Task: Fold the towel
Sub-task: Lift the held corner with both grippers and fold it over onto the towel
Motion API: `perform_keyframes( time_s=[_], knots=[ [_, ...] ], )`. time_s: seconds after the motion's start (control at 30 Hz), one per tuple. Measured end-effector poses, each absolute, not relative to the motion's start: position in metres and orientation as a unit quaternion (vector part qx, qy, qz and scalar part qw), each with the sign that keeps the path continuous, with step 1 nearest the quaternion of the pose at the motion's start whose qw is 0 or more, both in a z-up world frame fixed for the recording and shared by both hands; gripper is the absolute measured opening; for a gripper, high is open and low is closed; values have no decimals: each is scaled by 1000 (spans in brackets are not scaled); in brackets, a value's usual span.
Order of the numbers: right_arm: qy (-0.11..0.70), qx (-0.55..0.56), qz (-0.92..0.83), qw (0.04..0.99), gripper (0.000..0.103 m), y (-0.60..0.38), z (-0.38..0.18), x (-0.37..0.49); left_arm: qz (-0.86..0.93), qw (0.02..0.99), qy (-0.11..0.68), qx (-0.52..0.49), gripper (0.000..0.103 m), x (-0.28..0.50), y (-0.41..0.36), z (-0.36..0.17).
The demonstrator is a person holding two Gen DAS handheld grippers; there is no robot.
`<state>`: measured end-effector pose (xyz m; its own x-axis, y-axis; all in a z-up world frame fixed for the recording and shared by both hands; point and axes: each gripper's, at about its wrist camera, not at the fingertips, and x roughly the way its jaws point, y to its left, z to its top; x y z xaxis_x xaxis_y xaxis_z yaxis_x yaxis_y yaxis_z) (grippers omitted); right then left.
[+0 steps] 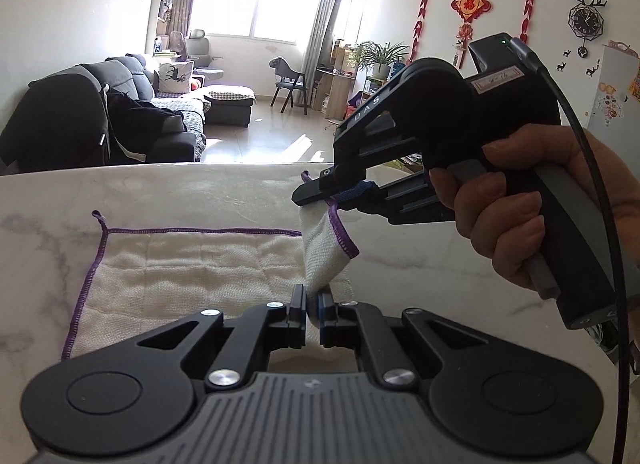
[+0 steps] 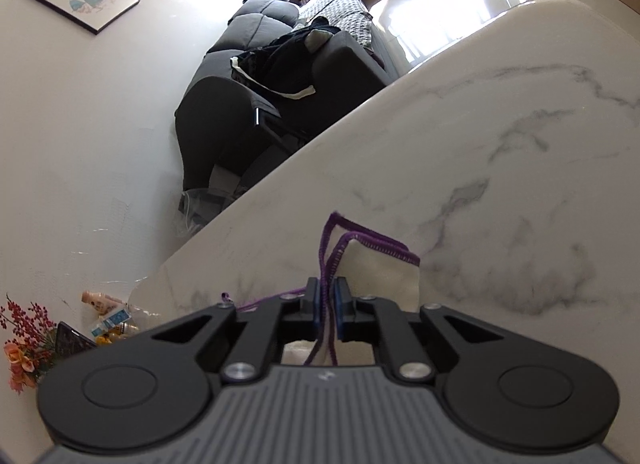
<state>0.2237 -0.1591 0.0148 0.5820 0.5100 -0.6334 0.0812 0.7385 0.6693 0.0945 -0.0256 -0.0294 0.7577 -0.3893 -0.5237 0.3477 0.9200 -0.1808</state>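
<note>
A white towel (image 1: 192, 264) with purple stitched edges lies on the marble table (image 1: 160, 192). My left gripper (image 1: 313, 296) is shut on the towel's near right corner, which is lifted off the table. My right gripper (image 1: 340, 196), held by a hand (image 1: 504, 204), is shut on the far right corner a little above the table. The cloth between the two corners hangs in a fold. In the right wrist view my right gripper (image 2: 329, 300) pinches the purple hem of the towel (image 2: 380, 268), and the corner sticks out past the pads.
The table's far edge (image 1: 200, 166) drops to a living room with a dark sofa (image 1: 120, 112) and a chair (image 1: 290, 80). Bare marble lies left and right of the towel. A cable (image 1: 600, 192) runs from my right gripper. Flowers (image 2: 24, 344) and small items sit beyond the table's end.
</note>
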Motion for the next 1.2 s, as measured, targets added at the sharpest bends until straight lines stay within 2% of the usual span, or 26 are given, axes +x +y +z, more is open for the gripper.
perform_keyframes(
  time_s=[1.2],
  knots=[
    [470, 272, 216, 811, 10, -45, 16, 249, -85, 932, 318, -154, 6, 51, 59, -19]
  ],
)
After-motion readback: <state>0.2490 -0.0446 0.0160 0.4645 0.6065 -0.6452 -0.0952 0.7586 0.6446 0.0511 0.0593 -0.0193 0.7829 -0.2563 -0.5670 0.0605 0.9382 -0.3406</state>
